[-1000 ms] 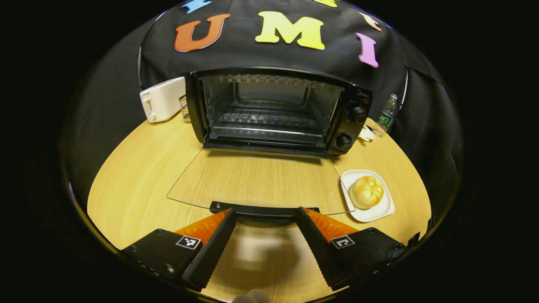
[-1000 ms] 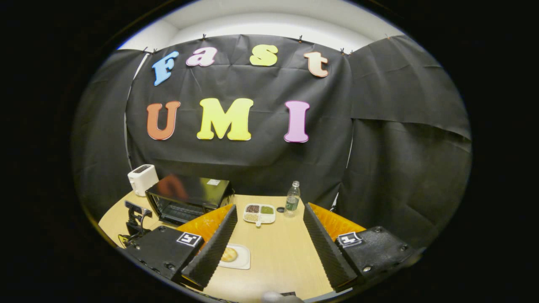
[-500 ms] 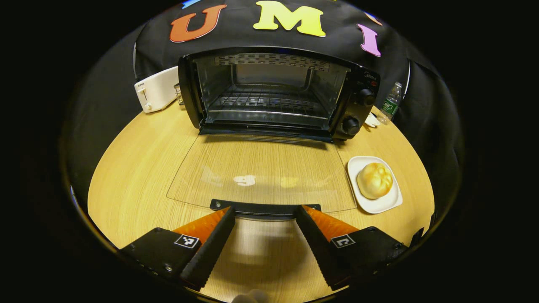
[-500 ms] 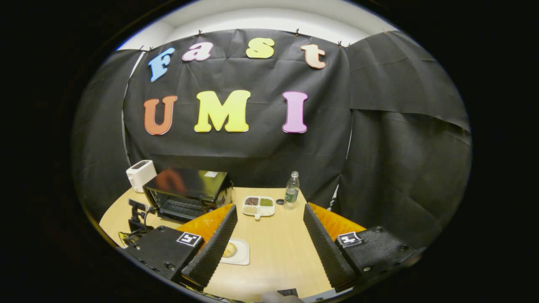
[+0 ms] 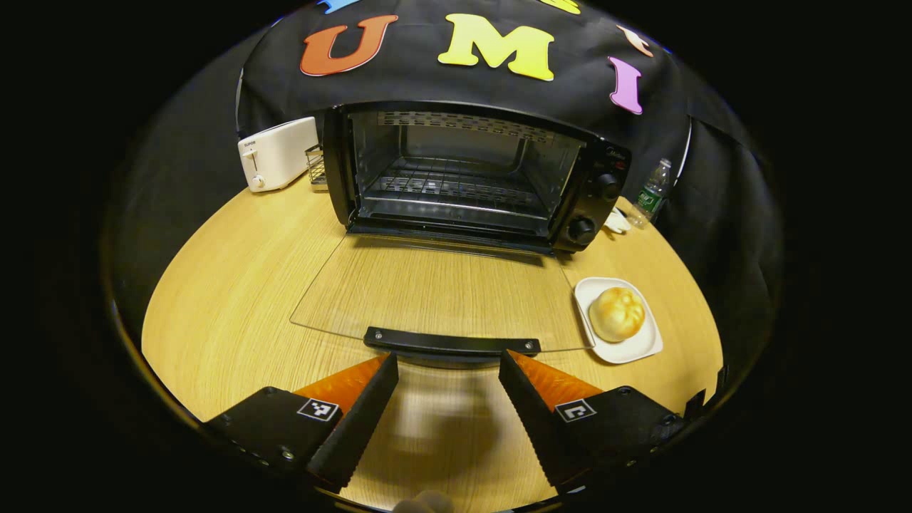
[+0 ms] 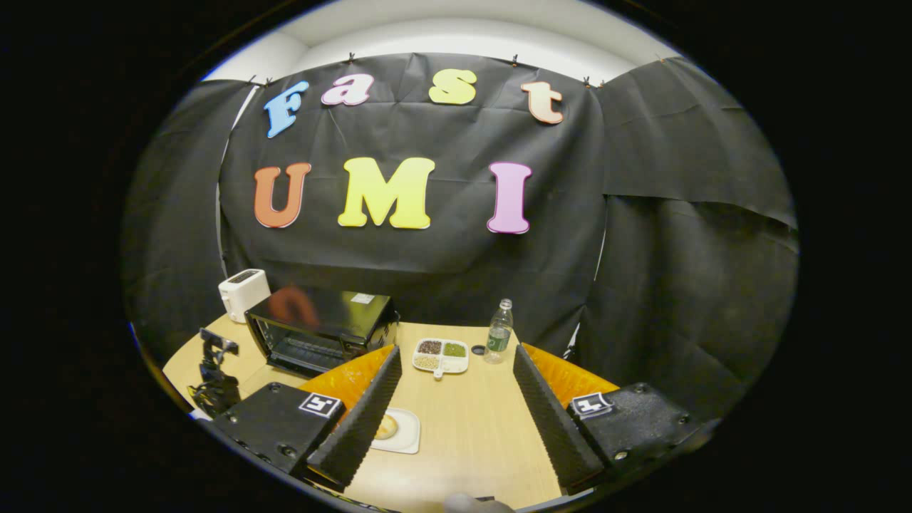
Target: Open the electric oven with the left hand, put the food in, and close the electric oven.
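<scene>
A white toaster stood at the back of the round wooden counter, just beside the left wall of the black oven, with a small wire rack tucked between them. On the oven's other side, near its two knobs, a plastic water bottle stood against the black cloth wall; in the right gripper view the same bottle stood just beside a divided white tray of dried grains. The oven's glass door lay folded flat over the counter, its dark handle facing the left gripper, whose fingers were spread wide and held nothing, the handle just beyond their tips and apart from them. The oven's wire shelf inside was bare. The food, a golden bun, sat on a small white plate on the counter to the right of the open door, near its corner and well right of the left gripper's fingers. The right gripper hung high above the counter, its fingers likewise parted and empty; in its view the plate with the bun lay below, partly hidden behind its left finger, and the other gripper showed at the counter's near left edge. Black cloth draped the booth on every side beneath a pale ceiling.
</scene>
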A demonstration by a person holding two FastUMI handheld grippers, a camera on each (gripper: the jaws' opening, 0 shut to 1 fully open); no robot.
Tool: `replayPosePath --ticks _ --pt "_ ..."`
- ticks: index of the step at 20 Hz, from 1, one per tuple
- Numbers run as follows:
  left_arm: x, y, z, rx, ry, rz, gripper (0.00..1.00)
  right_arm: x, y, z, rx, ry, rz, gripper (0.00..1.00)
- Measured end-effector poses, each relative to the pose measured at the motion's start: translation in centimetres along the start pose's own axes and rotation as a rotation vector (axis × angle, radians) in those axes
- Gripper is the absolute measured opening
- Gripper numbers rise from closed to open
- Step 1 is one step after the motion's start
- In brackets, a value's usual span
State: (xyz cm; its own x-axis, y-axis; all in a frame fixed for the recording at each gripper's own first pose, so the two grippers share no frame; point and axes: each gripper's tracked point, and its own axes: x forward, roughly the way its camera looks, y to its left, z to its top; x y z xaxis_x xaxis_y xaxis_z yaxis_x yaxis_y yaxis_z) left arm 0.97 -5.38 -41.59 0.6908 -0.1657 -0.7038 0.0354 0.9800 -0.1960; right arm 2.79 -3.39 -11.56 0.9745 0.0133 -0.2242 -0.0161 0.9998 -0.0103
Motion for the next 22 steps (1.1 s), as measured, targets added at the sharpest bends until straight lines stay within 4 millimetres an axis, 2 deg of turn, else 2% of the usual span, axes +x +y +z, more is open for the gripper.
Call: replayPosePath --ticks 1,2,4,8,9,10,11,13,14,15,17,19,22 --pt "-1.3 0.6 0.9 0.007 -0.050 0.012 1.00 0.4 0.1 -0.8 -0.011 0.014 0.006 1.00" --pt "-2.8 1.3 2.1 0.014 -0.109 0.019 0.94 0.9 0.1 -2.1 -0.025 0.028 0.011 1.00" --pt "-6.8 2.3 5.9 0.050 -0.261 0.038 0.93 2.0 0.8 -5.0 -0.023 0.075 0.023 1.00" --pt "-15.7 3.5 13.2 0.133 -0.529 0.102 0.93 3.9 3.9 -10.4 0.062 0.150 0.056 1.00" --pt "-18.2 3.5 14.5 0.135 -0.573 0.120 0.93 4.4 4.5 -11.4 0.053 0.158 0.048 1.00" --pt "-20.4 3.1 16.3 0.131 -0.634 0.114 0.82 5.0 5.0 -12.6 0.041 0.176 0.041 1.00" --pt "-22.3 2.6 17.9 0.129 -0.676 0.114 1.00 5.5 5.7 -13.9 0.044 0.201 0.049 1.00" --pt "-25.8 2.0 20.4 0.118 -0.748 0.108 1.00 6.5 7.0 -16.2 0.058 0.243 0.046 1.00" --pt "-27.4 1.9 21.4 0.120 -0.777 0.109 0.92 6.9 7.9 -17.3 0.076 0.264 0.051 1.00" --pt "-28.6 1.9 21.9 0.123 -0.795 0.113 0.83 7.6 8.7 -18.6 0.086 0.282 0.053 1.00" --pt "-30.1 1.6 22.4 0.109 -0.814 0.097 0.83 8.9 10.9 -21.1 0.076 0.327 0.070 1.00" --pt "-30.8 2.1 22.6 0.103 -0.812 0.099 0.84 10.1 12.9 -23.0 0.077 0.358 0.094 1.00" --pt "-31.7 2.8 22.9 0.111 -0.818 0.106 0.84 11.9 15.0 -25.8 0.100 0.427 0.099 1.00"
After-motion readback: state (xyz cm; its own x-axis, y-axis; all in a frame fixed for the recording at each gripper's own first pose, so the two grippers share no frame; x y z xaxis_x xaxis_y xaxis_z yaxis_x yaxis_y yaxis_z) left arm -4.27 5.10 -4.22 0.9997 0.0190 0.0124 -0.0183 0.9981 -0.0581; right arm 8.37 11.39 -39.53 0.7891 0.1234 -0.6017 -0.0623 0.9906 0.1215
